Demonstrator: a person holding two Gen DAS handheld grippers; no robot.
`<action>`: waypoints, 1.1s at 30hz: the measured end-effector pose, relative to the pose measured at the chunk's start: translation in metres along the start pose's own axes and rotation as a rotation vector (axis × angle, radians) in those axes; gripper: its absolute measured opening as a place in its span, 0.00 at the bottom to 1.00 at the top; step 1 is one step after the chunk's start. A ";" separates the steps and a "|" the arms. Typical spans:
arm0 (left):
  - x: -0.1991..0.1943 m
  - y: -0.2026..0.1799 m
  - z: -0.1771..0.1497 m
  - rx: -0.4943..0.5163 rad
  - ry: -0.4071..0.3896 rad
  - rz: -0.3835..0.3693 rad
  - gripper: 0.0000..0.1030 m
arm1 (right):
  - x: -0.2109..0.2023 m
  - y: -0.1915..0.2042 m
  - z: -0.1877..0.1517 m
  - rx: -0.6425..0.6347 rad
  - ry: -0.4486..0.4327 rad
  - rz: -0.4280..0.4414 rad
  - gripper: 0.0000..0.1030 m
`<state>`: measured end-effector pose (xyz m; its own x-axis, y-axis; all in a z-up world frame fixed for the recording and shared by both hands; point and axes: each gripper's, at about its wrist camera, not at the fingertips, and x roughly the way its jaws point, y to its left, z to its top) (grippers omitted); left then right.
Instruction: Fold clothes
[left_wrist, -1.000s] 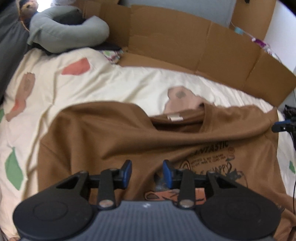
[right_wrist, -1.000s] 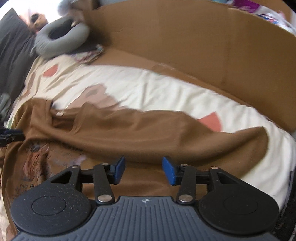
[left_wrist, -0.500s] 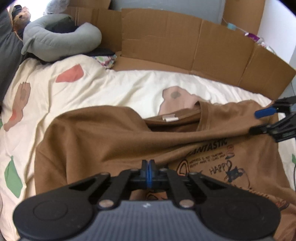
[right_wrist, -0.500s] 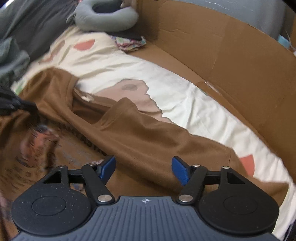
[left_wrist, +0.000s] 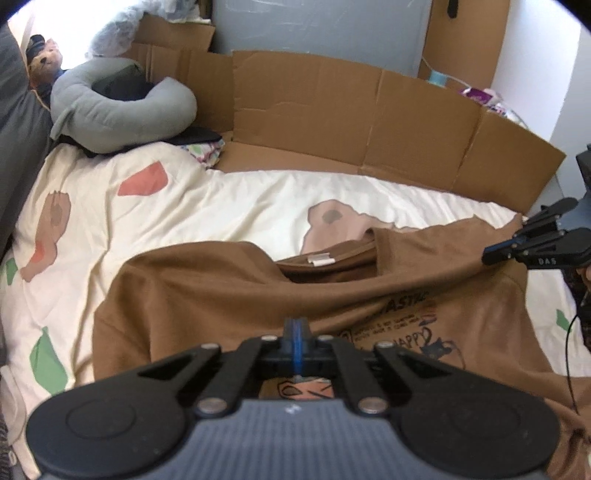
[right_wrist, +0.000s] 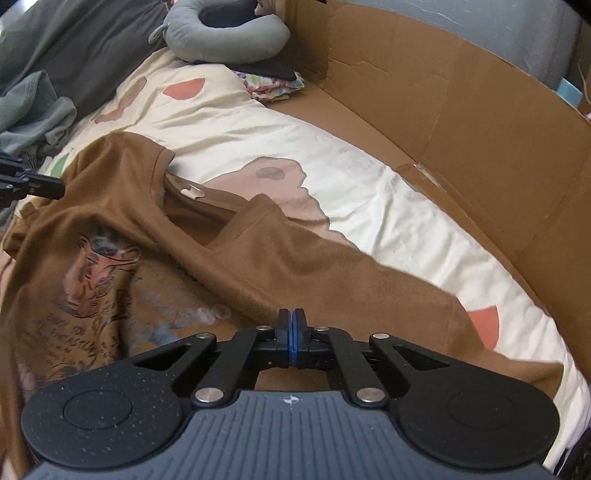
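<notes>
Both tools look pinched shut on the brown t-shirt (left_wrist: 229, 291) spread on the bed (left_wrist: 236, 206), just ahead of the left tool (left_wrist: 294, 345) and right tool (right_wrist: 291, 341). I'd lift evenly, keeping the fabric taut.

Brown T-shirt (left_wrist: 207, 280): lower hem cut off by the bottom edge and hidden behind the left gripper (left_wrist: 294, 341) body; whether fabric sits between the closed blue pads cannot be told. Printed text (left_wrist: 406, 317): partly covered by a fold, letters too small to read in full. In the right wrist view, the chest graphic (right_wrist: 99, 266) is blurred, and the right gripper (right_wrist: 292, 341) hides the cloth beneath it. Teddy bear (left_wrist: 42, 61): half lost in window glare at the frame corner.
</notes>
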<state>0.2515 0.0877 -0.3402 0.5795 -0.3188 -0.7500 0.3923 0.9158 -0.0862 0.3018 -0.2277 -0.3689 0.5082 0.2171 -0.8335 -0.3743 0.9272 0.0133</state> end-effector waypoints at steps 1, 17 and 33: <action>-0.002 0.001 -0.001 -0.006 0.000 0.002 0.00 | -0.002 -0.001 -0.001 0.006 0.004 0.003 0.00; 0.047 -0.001 -0.016 0.049 0.076 0.083 0.35 | 0.025 0.022 0.002 -0.103 0.015 -0.011 0.52; 0.013 0.002 -0.007 0.043 0.037 0.013 0.00 | 0.010 0.024 0.010 -0.126 0.000 -0.006 0.00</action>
<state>0.2551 0.0867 -0.3544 0.5580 -0.2968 -0.7750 0.4160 0.9081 -0.0483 0.3056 -0.2007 -0.3717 0.5109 0.2119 -0.8331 -0.4657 0.8828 -0.0610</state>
